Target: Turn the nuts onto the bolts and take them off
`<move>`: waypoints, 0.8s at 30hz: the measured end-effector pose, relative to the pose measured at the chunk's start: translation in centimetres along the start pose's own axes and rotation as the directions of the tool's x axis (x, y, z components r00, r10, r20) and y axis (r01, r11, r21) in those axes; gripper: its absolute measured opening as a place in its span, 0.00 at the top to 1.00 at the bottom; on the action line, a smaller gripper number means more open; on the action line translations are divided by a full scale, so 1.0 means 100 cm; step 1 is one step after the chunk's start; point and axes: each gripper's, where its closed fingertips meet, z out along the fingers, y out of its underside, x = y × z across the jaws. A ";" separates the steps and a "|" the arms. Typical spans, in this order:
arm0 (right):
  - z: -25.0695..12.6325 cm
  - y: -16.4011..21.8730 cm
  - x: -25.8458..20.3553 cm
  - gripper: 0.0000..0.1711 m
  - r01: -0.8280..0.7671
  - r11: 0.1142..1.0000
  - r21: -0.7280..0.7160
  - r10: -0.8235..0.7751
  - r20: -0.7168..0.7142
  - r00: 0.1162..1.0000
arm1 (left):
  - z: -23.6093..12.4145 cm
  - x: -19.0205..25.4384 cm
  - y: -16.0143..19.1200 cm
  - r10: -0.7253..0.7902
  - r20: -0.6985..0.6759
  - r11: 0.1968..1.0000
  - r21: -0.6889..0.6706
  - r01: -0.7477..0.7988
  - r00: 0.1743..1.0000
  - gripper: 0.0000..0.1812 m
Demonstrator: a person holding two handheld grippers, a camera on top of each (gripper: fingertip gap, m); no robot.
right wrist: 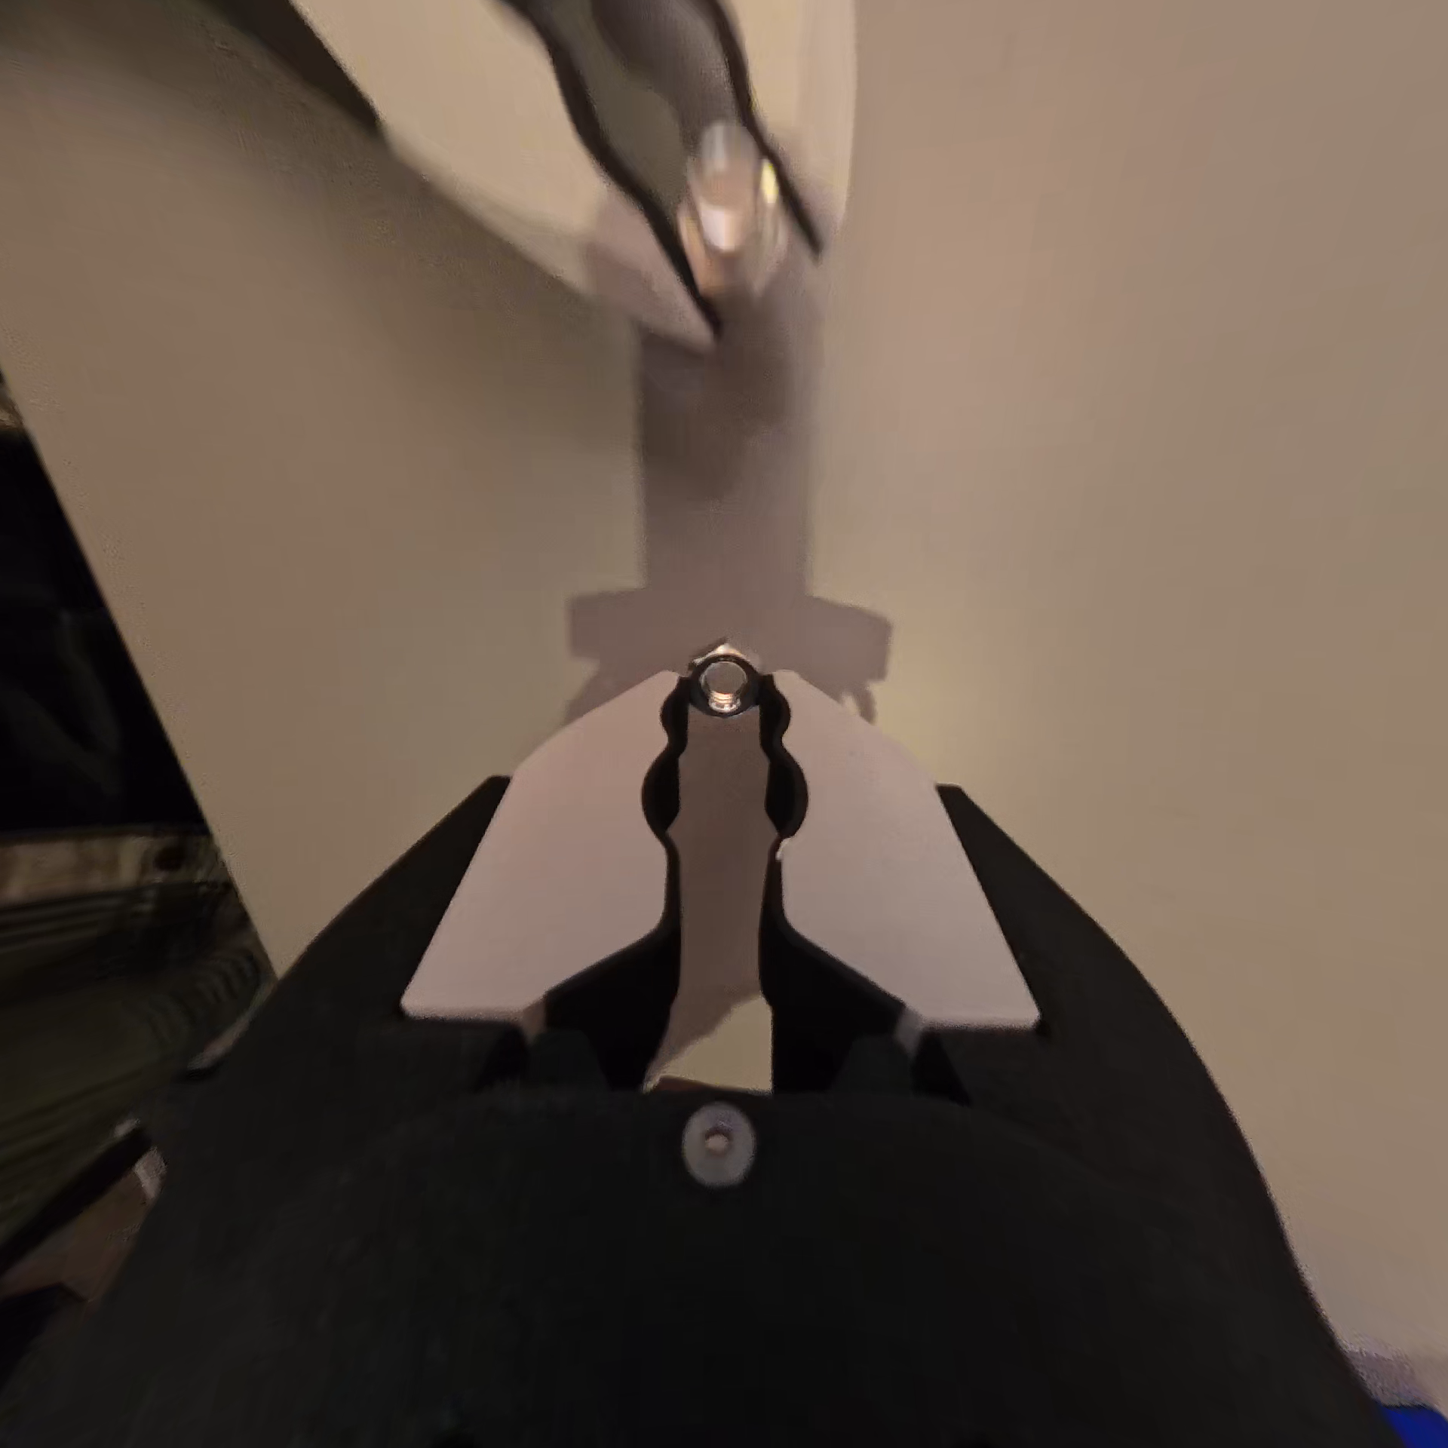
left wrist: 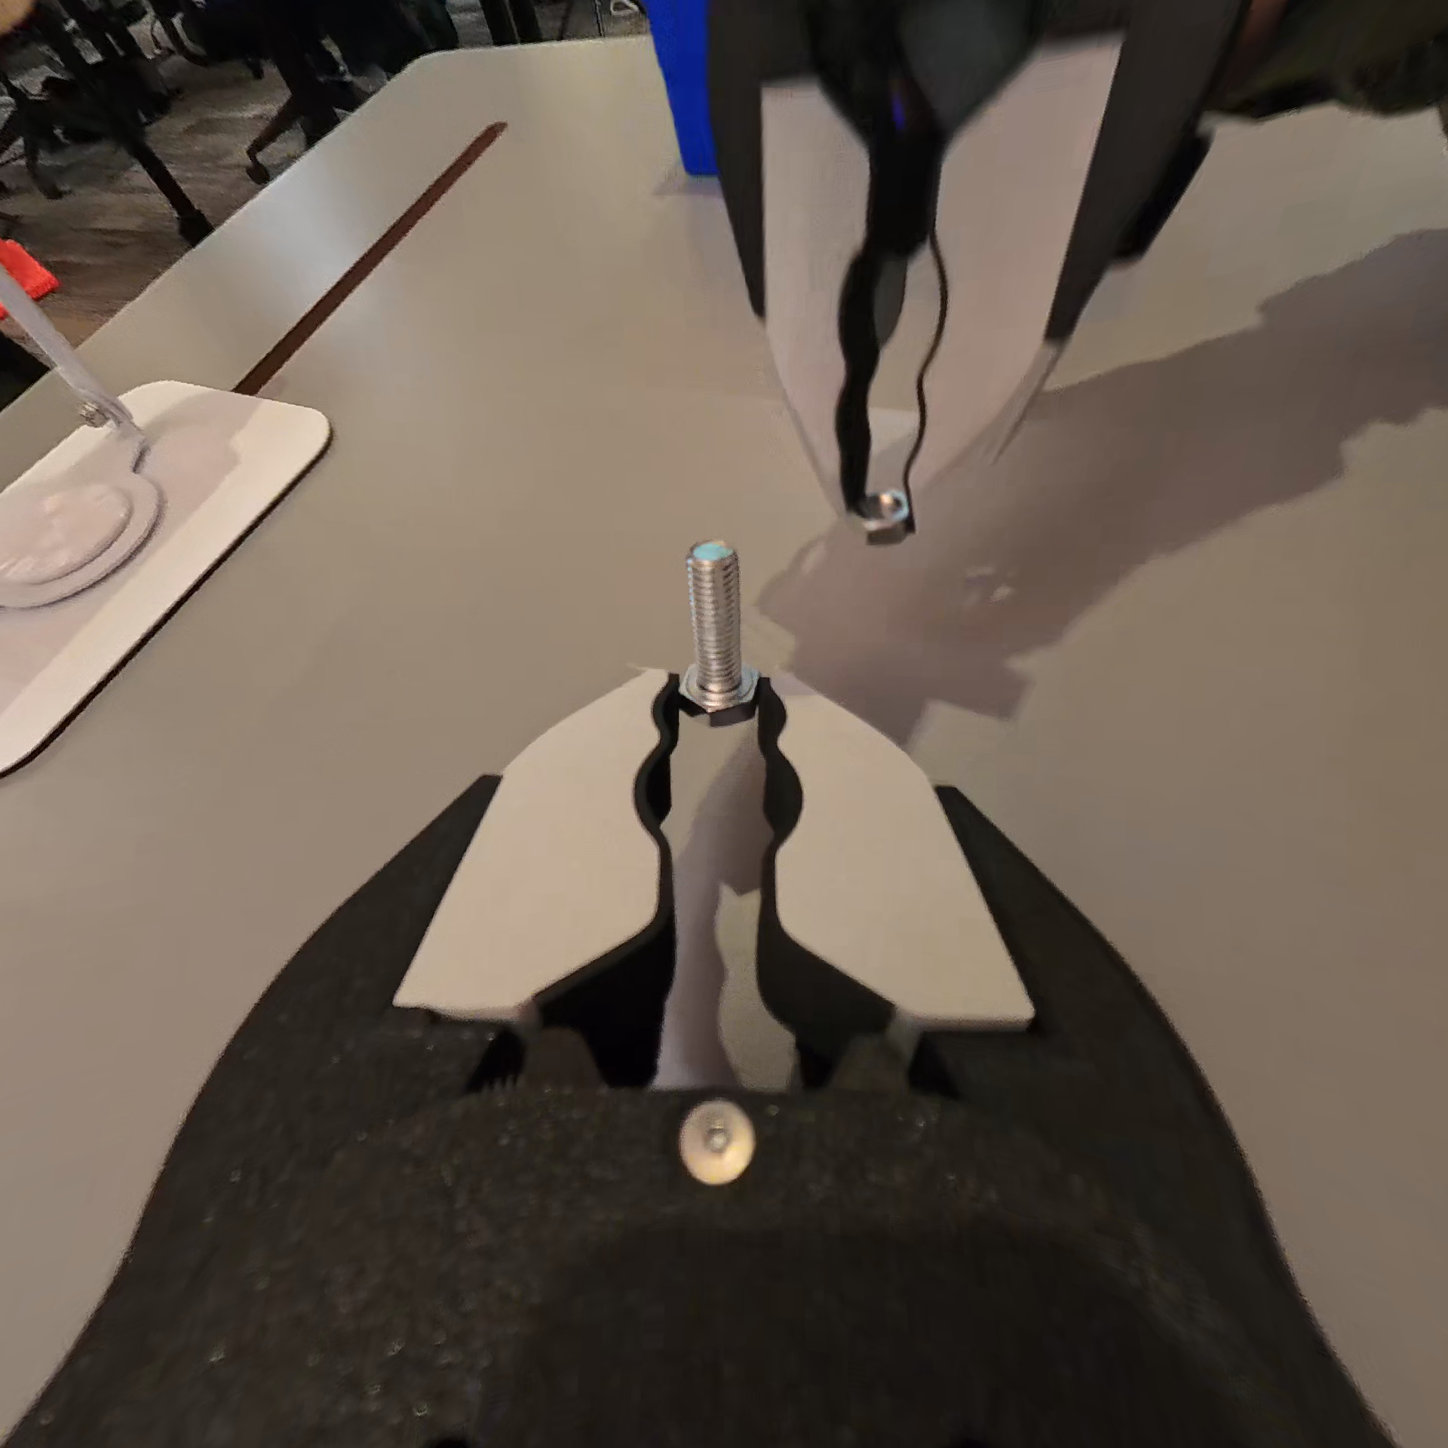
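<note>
My left gripper (left wrist: 717,697) is shut on the hex head of a silver bolt (left wrist: 711,619), which stands upright with its threaded shank pointing up above the grey table (left wrist: 470,548). My right gripper (left wrist: 884,521) comes down from the top of the left wrist view and is shut on a small silver nut (left wrist: 887,517), up and to the right of the bolt's tip and apart from it. In the right wrist view the right gripper (right wrist: 722,693) holds the nut (right wrist: 721,693) at its tips, hole facing the camera. The bolt (right wrist: 725,211) and left gripper show blurred at the top.
A white board (left wrist: 196,509) with a clear plastic piece on it lies at the left of the table. A blue container (left wrist: 685,86) stands at the far edge. A dark slot (left wrist: 376,258) runs along the table. Chair legs stand on the floor beyond. Across from one pair of fingers to the other is roughly 8 centimetres.
</note>
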 end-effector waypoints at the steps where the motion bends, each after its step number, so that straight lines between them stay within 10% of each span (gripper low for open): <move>1: 0.007 0.008 0.002 0.90 0.008 1.000 -0.022 -0.008 0.005 1.000 | -0.002 -0.001 -0.002 -0.010 0.001 1.000 0.014 0.010 1.000 0.90; 24: 0.026 0.025 0.002 0.85 0.243 0.944 0.222 -0.238 -0.048 0.970 | -0.007 0.000 -0.012 -0.102 -0.083 0.987 0.117 0.112 0.991 0.90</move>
